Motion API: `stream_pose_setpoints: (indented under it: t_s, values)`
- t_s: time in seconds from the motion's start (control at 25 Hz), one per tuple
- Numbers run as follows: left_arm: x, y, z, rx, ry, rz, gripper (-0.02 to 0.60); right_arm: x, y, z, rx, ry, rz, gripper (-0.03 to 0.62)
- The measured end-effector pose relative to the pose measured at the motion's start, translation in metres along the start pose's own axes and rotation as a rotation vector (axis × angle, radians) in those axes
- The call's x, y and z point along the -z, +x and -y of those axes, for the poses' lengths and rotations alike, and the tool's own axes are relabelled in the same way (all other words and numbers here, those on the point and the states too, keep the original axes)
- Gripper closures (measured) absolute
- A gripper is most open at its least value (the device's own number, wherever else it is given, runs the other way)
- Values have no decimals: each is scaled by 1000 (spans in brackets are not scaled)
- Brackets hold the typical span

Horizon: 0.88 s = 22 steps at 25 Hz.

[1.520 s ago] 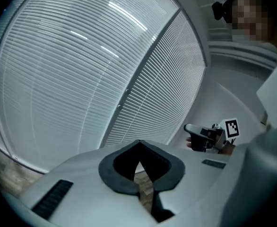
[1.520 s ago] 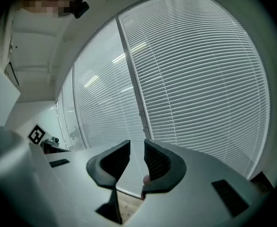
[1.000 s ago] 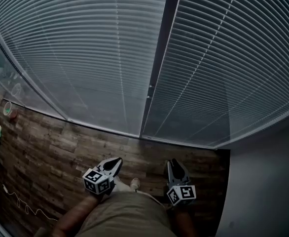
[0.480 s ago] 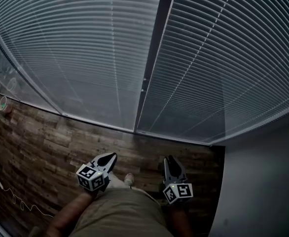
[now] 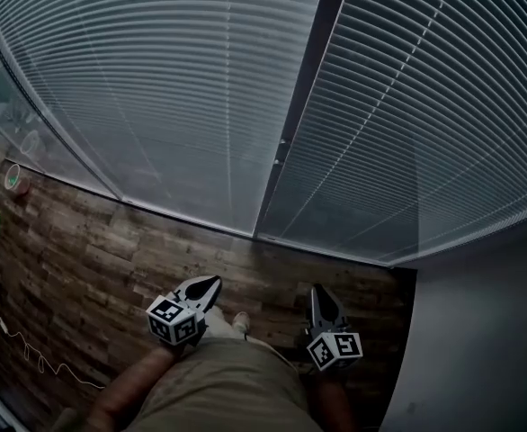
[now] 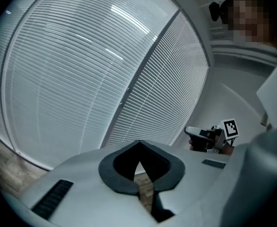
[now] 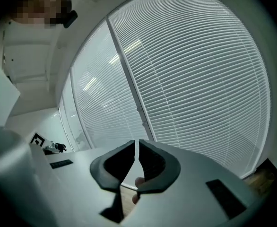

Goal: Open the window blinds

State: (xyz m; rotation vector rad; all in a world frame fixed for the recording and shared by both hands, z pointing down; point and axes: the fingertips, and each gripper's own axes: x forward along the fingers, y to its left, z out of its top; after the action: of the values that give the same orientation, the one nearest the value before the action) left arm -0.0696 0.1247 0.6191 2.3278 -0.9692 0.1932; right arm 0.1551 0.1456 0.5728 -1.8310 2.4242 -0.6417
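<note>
Left gripper (image 6: 137,144): jaws together, nothing held. Right gripper (image 7: 137,144): jaws a thin slit apart, have just been closing, nothing between them. Blinds (image 5: 156,97) hang ahead of and above both sets of tips, well apart from them, slats shut. Wood floor (image 5: 84,268) lies below.

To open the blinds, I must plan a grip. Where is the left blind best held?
Probably by its bottom rail, approached from the room side with one of the jaws above it and one below: it looks like the only solid bar, while the slats are thin and closed.
</note>
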Motion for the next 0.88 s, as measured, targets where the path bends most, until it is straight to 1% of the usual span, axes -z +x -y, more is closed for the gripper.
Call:
stream_pose_setpoints:
  t_s: [0.08,0.16,0.32,0.52,0.76,0.88]
  values:
    - [-3,-4,-9,0,-3,0,569,-3,6,-9,-14,24,0,565]
    - [-8,-7,-20,0,-6,5,569,-8,14,-18,-16,23,4,568]
    - [-23,-8,-37,17,-12,12,569,-17,32,-29,13,22,10,568]
    - [-48,-12,-55,40,13,21,569,-25,51,-44,10,76,-2,583]
    - [-61,-22,-88,48,2,12,569,-27,79,-72,9,48,5,585]
    - [-63,-22,-103,52,3,7,569,-22,89,-80,4,60,8,585]
